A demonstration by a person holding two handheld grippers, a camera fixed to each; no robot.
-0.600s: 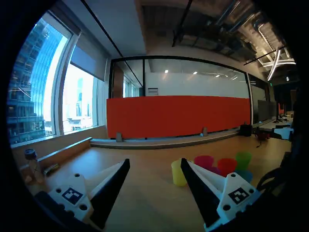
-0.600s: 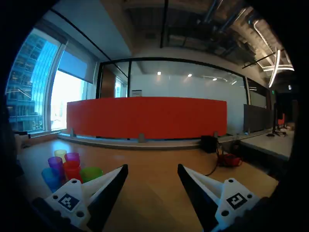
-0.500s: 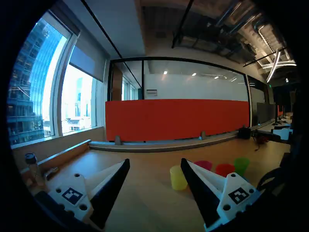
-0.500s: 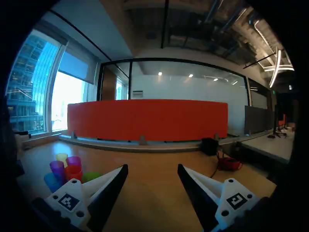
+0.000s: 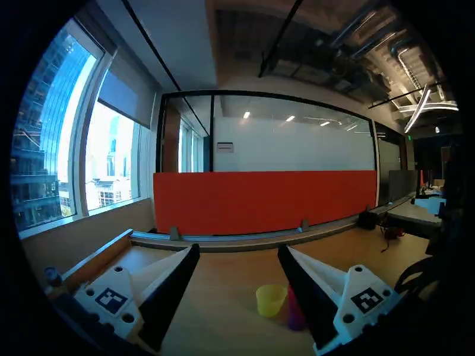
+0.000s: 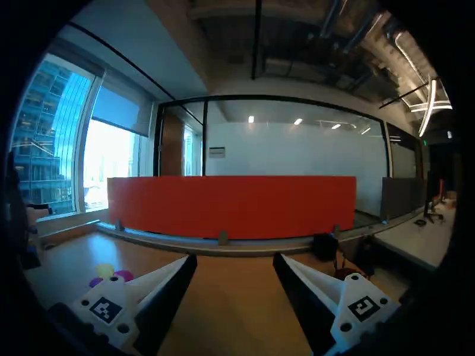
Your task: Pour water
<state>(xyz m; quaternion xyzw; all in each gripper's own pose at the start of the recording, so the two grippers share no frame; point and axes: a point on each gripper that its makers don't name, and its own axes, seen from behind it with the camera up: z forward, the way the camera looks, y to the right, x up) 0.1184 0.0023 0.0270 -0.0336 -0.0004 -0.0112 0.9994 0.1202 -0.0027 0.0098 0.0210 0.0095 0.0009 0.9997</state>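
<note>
1. Holding nothing, the left tool (image 5: 237, 246) had its two fingers spread wide over the wooden table (image 5: 231, 320). The right tool (image 6: 234, 256) was equally open and empty.
2. Just beside the left tool's right-hand finger, low in the left gripper view, stood a yellow cup (image 5: 270, 298). A purple cup (image 5: 295, 311) showed as a sliver, mostly hidden behind that finger.
3. In the right gripper view, only the tops of the cluster of cups (image 6: 110, 276) peeked above the left-hand finger.
4. At the far left edge of the left gripper view, the dark cap of what looked like a bottle (image 5: 52, 276) sat low by the table's raised wooden edge. It was too small to make out further.
5. Farther off, an orange partition (image 5: 264, 202) crossed the room, with a tall window (image 5: 47, 160) to the left.
6. Compared with half a second earlier, both views had tipped upward. The partition sat lower and more ceiling showed. The red, green and blue cups had dropped from the left gripper view, and the cluster had sunk almost out of the right gripper view.
7. This suggested both tools were lifting or pitching up rather than closing on anything. Neither the bottle nor a cup was gripped, so pouring had not begun.
</note>
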